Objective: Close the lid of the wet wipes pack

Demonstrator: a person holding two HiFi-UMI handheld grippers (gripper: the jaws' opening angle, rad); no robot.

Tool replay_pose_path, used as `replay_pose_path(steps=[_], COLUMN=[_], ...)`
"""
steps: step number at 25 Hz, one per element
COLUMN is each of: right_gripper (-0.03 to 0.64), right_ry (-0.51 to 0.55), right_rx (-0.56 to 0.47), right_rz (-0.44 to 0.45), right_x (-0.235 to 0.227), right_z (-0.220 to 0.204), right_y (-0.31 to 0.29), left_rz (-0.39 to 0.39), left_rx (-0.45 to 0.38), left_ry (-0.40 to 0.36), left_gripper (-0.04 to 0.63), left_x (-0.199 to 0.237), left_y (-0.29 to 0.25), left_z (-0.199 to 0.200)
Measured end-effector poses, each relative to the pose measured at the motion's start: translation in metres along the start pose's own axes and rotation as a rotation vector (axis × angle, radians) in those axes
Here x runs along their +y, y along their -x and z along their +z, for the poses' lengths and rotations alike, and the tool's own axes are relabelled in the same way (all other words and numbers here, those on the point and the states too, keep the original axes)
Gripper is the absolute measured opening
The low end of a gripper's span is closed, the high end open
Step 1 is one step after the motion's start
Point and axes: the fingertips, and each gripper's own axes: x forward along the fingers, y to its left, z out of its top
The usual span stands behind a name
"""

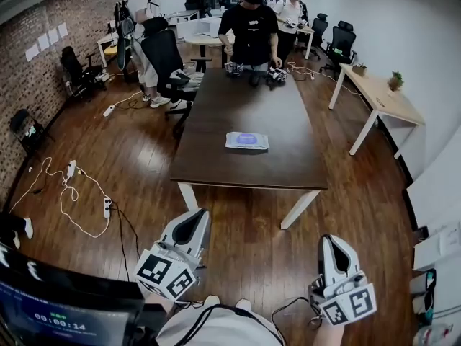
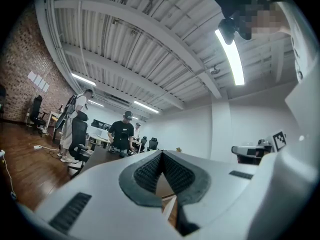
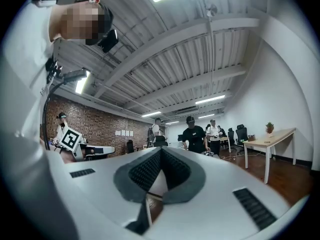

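Note:
The wet wipes pack (image 1: 246, 140), pale blue with a purple oval on top, lies flat near the middle of the dark brown table (image 1: 245, 99); whether its lid stands open is too small to tell. Both grippers hang low over the wooden floor, well short of the table's near edge. My left gripper (image 1: 202, 213) points toward the table, jaws shut with nothing between them (image 2: 161, 153). My right gripper (image 1: 325, 239) is likewise shut and empty (image 3: 160, 149). The pack shows in neither gripper view.
A person in black (image 1: 252, 27) stands at the table's far end with devices (image 1: 253, 74) lying there. An office chair (image 1: 167, 60) stands at the table's left side, a light wood desk (image 1: 382, 96) at right. Cables and power strips (image 1: 72, 193) lie on the floor at left.

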Motion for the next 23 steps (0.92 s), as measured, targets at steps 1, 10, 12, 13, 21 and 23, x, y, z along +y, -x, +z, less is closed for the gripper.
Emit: replay_pose_path(steps=[1, 10, 12, 13, 21, 23], right_gripper=[0.008, 0.008, 0.007, 0.008, 0.008, 0.008], right_ry=[0.000, 0.003, 0.006, 0.007, 0.016, 0.016], right_rx=[0.002, 0.008, 0.008, 0.006, 0.007, 0.006], right_rz=[-0.003, -0.017, -0.017, -0.017, -0.012, -0.009], right_x=[0.002, 0.002, 0.003, 0.003, -0.004, -0.007], right_z=[-0.001, 0.002, 0.002, 0.003, 0.004, 0.002], right_y=[0.000, 0.000, 0.001, 0.000, -0.002, -0.003], left_rz=[-0.003, -0.018, -0.019, -0.020, -0.030, -0.029], left_rx=[-0.002, 0.005, 0.006, 0.005, -0.002, -0.004], left_ry=[-0.001, -0.001, -0.001, -0.002, -0.009, -0.010], left_gripper=[-0.003, -0.003, -0.002, -0.002, -0.003, -0.002], left_x=[0.000, -0.005, -0.005, -0.005, -0.012, -0.013], left_y=[0.001, 0.000, 0.000, -0.001, -0.010, -0.013], left_z=[0.001, 0.001, 0.001, 0.001, 0.004, 0.003])
